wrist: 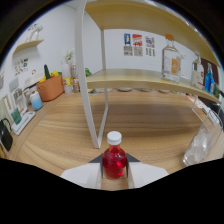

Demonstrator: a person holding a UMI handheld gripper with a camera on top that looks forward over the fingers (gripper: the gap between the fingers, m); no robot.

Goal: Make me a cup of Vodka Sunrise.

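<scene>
Tongs (114,172) clamp red-filled, white-capped bottle (114,159) upright above wooden table (60,135).

small bottle (114,159) of red liquid, white cap, upright, near, between the gripper (115,172) fingers. Clear glass bottle (171,60), orange label, upright on far right shelf.
</scene>
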